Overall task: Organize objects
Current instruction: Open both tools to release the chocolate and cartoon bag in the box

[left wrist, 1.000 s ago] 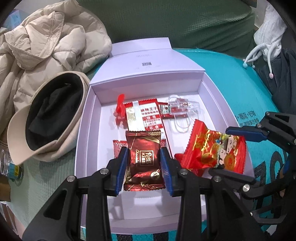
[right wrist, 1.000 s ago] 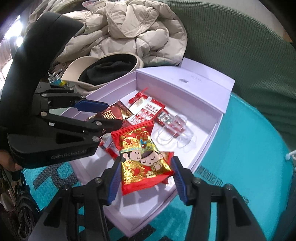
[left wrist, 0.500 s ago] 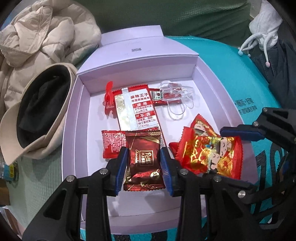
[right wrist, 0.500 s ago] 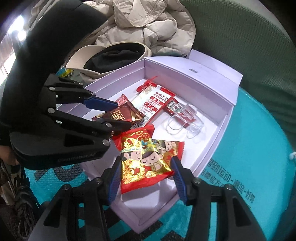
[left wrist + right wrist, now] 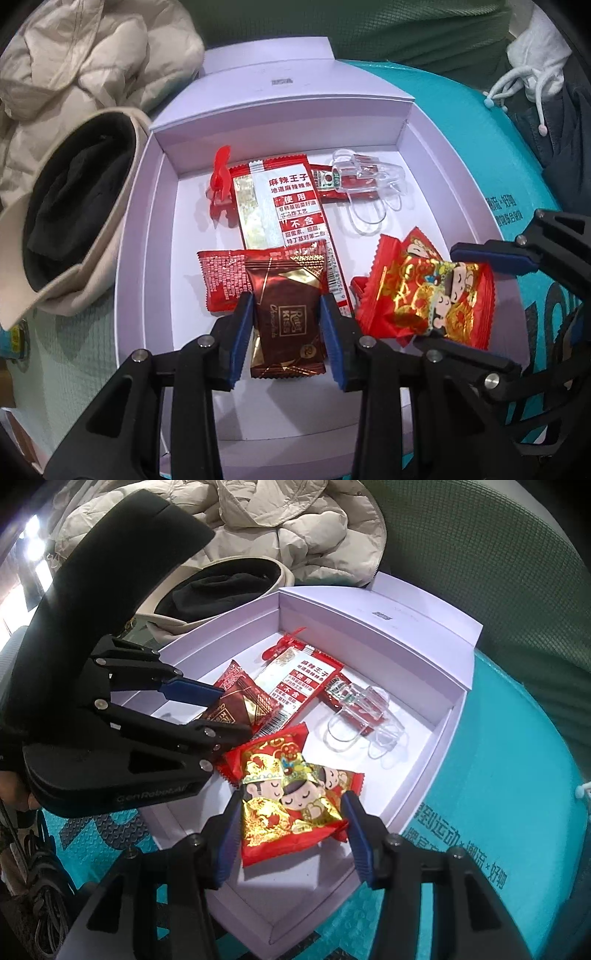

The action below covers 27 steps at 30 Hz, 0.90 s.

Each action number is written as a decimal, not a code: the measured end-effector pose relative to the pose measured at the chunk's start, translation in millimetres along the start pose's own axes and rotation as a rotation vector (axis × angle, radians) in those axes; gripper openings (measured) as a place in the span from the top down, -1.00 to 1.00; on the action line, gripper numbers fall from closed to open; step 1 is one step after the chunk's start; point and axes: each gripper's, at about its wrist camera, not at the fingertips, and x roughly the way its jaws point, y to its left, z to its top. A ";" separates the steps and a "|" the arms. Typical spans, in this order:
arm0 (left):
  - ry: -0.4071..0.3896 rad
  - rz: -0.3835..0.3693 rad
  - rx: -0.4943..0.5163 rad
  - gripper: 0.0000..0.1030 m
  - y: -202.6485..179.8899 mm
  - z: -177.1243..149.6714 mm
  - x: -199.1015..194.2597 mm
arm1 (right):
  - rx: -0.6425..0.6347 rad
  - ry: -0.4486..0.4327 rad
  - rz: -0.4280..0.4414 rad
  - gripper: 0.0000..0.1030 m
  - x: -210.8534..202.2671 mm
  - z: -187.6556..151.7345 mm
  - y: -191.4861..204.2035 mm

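An open lilac box (image 5: 140, 236) (image 5: 454, 716) lies on a teal surface. My left gripper (image 5: 287, 334) (image 5: 221, 710) is shut on a dark brown chocolate packet (image 5: 286, 314) (image 5: 236, 709), held over the box's near part. On the right, my right gripper (image 5: 290, 821) (image 5: 454, 295) is shut on a red and gold candy packet with cartoon figures (image 5: 291, 794) (image 5: 436, 295), also over the box. In the box lie a long red and white snack packet (image 5: 280, 206) (image 5: 295, 683), a small red packet (image 5: 225, 277), a red plastic clip (image 5: 219, 184) and clear plastic pieces (image 5: 365, 184) (image 5: 365, 720).
A beige cap with a black lining (image 5: 62, 214) (image 5: 221, 587) rests against the box's left wall. Behind it is a cream puffer jacket (image 5: 85, 62) (image 5: 295, 520). A dark green cushion (image 5: 480, 554) rises at the back. White drawstring clothing (image 5: 532, 62) lies far right.
Both views have shifted so that the box contents sit lower and nearer in the frame. Each gripper keeps hold of its packet; the packets have not left the jaws.
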 end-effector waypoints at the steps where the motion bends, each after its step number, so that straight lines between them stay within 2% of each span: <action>1: 0.002 -0.012 -0.012 0.31 2.7 0.3 0.7 | 0.006 0.003 0.002 -0.04 1.1 0.5 -0.7; 7: 0.005 0.001 -0.029 0.17 5.4 -0.3 0.8 | 0.015 0.007 -0.003 -0.04 0.8 -0.3 -1.1; 11: 0.008 0.017 -0.046 -0.08 7.3 -1.5 1.3 | 0.008 0.014 -0.005 -0.05 0.5 -1.7 0.0; 27: -0.022 0.035 -0.068 -0.27 8.1 -5.4 -15.5 | 0.027 -0.013 -0.027 -0.10 -13.9 -3.1 -0.2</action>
